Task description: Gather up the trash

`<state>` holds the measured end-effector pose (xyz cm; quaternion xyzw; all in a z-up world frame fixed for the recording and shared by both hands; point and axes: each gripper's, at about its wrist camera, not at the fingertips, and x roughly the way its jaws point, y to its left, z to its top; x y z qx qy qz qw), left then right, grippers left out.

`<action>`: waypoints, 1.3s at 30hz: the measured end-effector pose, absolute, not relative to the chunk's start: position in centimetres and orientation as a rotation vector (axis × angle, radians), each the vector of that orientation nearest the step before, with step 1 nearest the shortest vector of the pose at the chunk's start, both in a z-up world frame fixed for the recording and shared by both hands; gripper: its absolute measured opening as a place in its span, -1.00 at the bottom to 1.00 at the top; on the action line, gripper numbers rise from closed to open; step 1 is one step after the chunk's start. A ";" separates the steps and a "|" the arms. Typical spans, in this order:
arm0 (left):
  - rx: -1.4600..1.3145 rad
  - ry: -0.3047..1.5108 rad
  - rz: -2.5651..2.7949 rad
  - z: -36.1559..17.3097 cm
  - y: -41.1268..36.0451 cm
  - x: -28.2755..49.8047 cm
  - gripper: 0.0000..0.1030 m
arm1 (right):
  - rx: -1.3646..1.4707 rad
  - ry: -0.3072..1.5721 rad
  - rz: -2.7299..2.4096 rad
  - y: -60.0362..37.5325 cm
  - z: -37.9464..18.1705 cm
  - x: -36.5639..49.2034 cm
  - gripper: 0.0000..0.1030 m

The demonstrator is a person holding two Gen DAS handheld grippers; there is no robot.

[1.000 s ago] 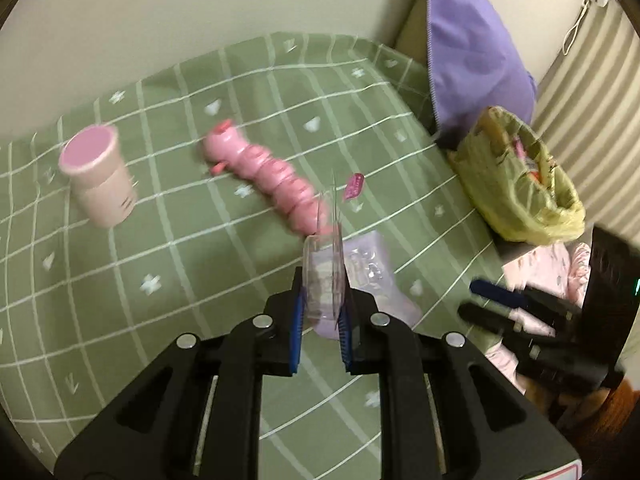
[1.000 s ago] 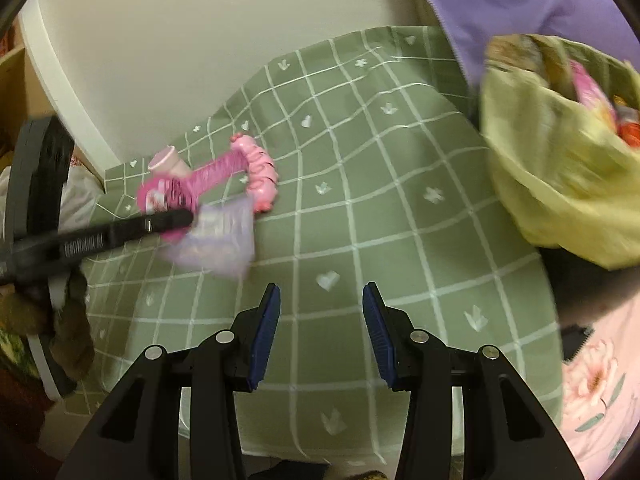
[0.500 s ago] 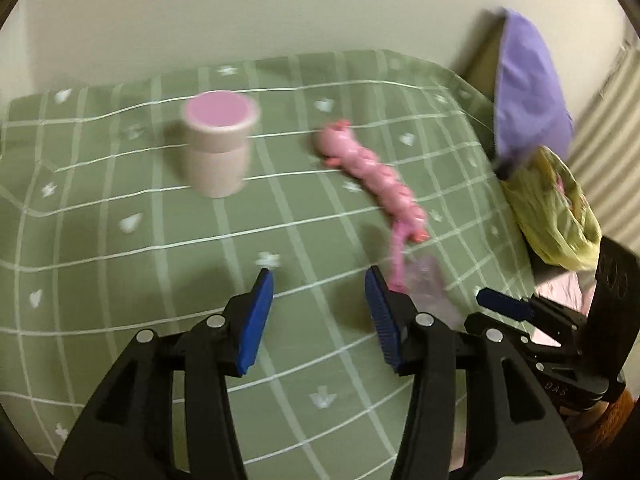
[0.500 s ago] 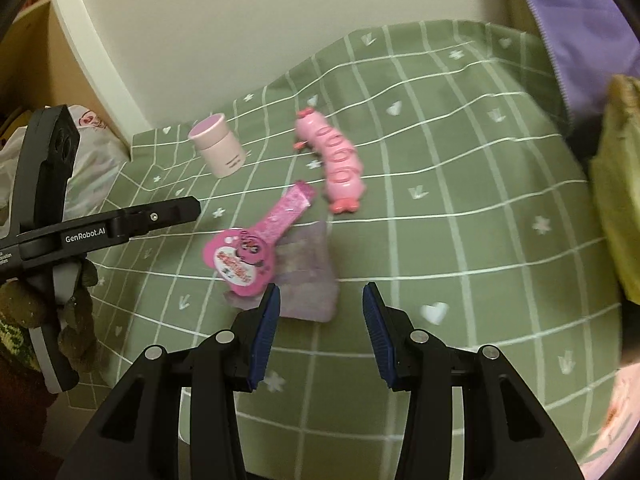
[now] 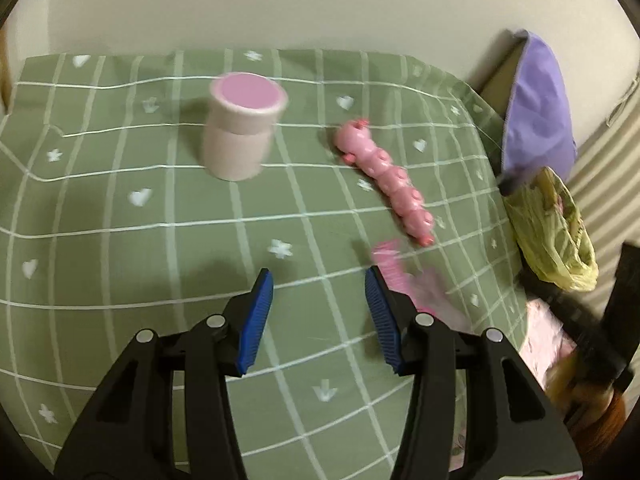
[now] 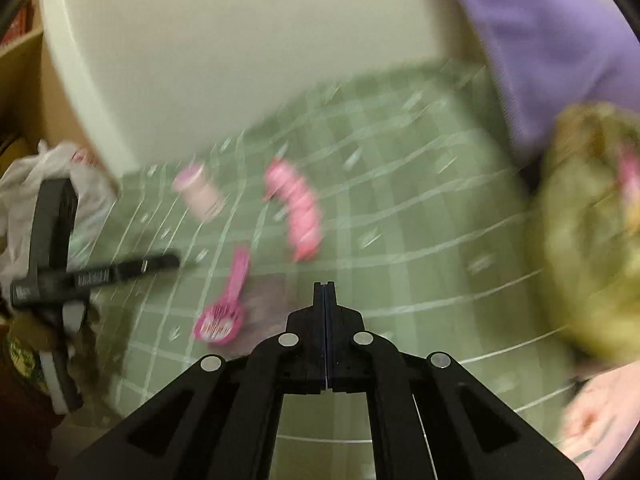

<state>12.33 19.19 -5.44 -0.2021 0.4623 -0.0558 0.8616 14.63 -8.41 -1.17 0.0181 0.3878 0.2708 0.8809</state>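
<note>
The pink-and-clear blister package [image 6: 226, 308] lies on the green checked cloth [image 5: 120, 240], just left of my right gripper [image 6: 325, 286]. The right gripper's jaws are together; whether they pinch the package's clear edge is hidden by blur. In the left wrist view the package [image 5: 404, 276] is a pink blur beside the right finger of my left gripper [image 5: 318, 300], which is open and empty above the cloth. The yellow-green trash bag [image 5: 554, 224] hangs at the right edge and fills the right of the right wrist view [image 6: 588, 240].
A pink-lidded cup [image 5: 242, 128] and a pink segmented caterpillar toy [image 5: 390, 180] sit on the cloth. A purple cushion [image 5: 536, 104] leans at the back right. A white plastic bag [image 6: 24, 184] lies off the left edge.
My left gripper let go of the package and opened, then swung left toward the cup. My right gripper came in beside the dropped package and shut, and is swinging now.
</note>
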 end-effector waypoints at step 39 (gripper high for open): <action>-0.261 0.919 -0.085 0.4 16.5 15.0 -0.66 | 0.019 0.912 0.727 -4.9 -3.6 11.3 -0.18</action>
